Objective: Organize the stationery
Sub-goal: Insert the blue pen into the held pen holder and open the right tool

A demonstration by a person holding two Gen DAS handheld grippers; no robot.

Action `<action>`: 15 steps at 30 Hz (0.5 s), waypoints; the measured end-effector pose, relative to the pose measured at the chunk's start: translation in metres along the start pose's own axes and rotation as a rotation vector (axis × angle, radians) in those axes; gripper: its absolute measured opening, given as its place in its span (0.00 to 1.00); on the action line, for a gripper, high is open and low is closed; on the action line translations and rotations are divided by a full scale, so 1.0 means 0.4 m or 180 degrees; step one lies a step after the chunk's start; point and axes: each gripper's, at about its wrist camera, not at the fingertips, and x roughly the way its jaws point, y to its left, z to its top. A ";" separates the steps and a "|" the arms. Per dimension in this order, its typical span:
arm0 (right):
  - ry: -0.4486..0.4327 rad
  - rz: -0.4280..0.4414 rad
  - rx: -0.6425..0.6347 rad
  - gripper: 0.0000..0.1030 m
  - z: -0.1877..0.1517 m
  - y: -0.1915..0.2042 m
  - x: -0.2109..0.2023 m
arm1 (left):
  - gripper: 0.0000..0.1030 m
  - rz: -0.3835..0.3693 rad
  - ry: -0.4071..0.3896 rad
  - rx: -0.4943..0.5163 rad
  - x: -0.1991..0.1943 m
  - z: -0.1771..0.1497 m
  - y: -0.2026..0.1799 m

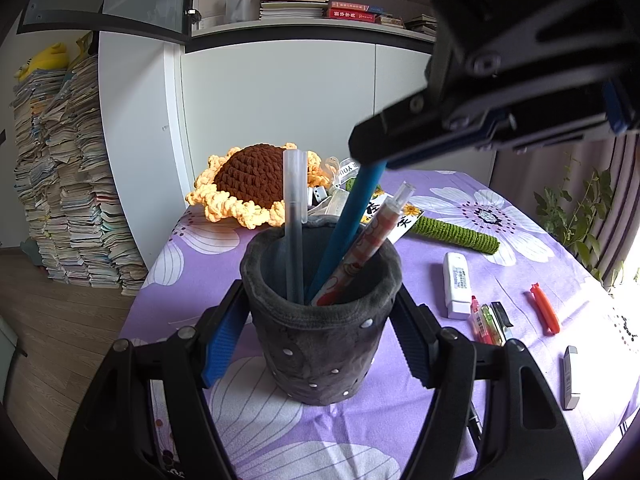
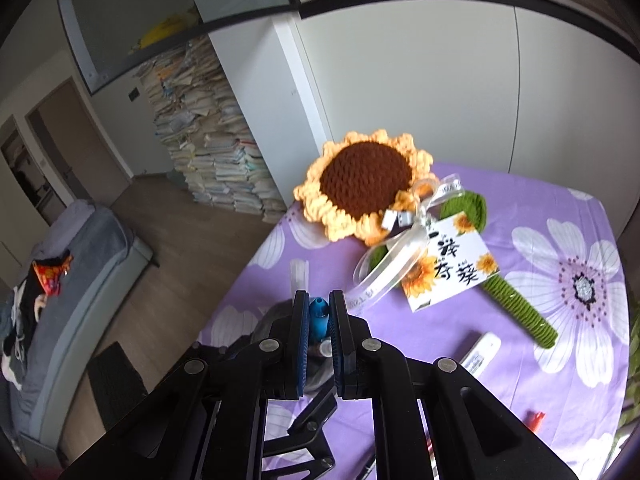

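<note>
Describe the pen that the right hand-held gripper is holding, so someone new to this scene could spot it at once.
Find the dark grey plush pen holder on the purple flowered tablecloth, with the left hand-held gripper closed around it. Three pens stand inside. The one meant is the plain teal-blue pen, leaning between a frosted grey pen and a red patterned pen, its top pinched by the right hand-held gripper.

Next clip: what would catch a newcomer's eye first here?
Probably the dark plush pen holder at centre, clamped by the left gripper on the purple flowered tablecloth. The right gripper comes in from the upper right, shut on a blue pen whose lower end is already in the holder. Behind it lies a big crocheted sunflower with a gift card.
</note>
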 end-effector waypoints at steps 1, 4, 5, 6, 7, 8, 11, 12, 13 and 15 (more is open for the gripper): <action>0.0029 0.0020 0.0016 0.10 -0.004 -0.003 0.006 | 0.67 -0.0003 0.0000 -0.0003 0.000 0.000 0.000; 0.0102 0.0116 0.0042 0.11 -0.014 -0.009 0.017 | 0.67 -0.0004 0.0002 -0.0005 0.002 0.002 0.000; 0.0123 0.0131 0.0044 0.11 -0.017 -0.012 0.015 | 0.67 -0.0003 0.0002 -0.0005 0.002 0.002 0.000; 0.0130 0.0144 0.0047 0.11 -0.019 -0.015 0.011 | 0.67 -0.0003 0.0002 -0.0005 0.002 0.002 -0.001; 0.0117 0.0145 0.0049 0.13 -0.022 -0.020 0.002 | 0.67 -0.0004 0.0003 -0.0007 0.002 0.002 0.000; 0.0085 0.0133 0.0063 0.20 -0.023 -0.028 -0.011 | 0.67 -0.0005 0.0002 -0.0007 0.002 0.002 0.000; -0.0083 0.0032 0.0262 0.43 -0.035 -0.085 -0.068 | 0.67 -0.0006 0.0002 -0.0009 0.002 0.002 -0.001; -0.0127 -0.0042 0.0349 0.43 -0.041 -0.110 -0.084 | 0.67 -0.0005 0.0002 -0.0008 0.002 0.002 -0.001; -0.0134 -0.0153 0.0414 0.43 -0.047 -0.135 -0.095 | 0.67 -0.0005 0.0002 -0.0007 0.002 0.002 -0.001; -0.0056 -0.0472 0.0527 0.43 -0.065 -0.187 -0.103 | 0.67 -0.0006 0.0001 -0.0008 0.002 0.002 -0.001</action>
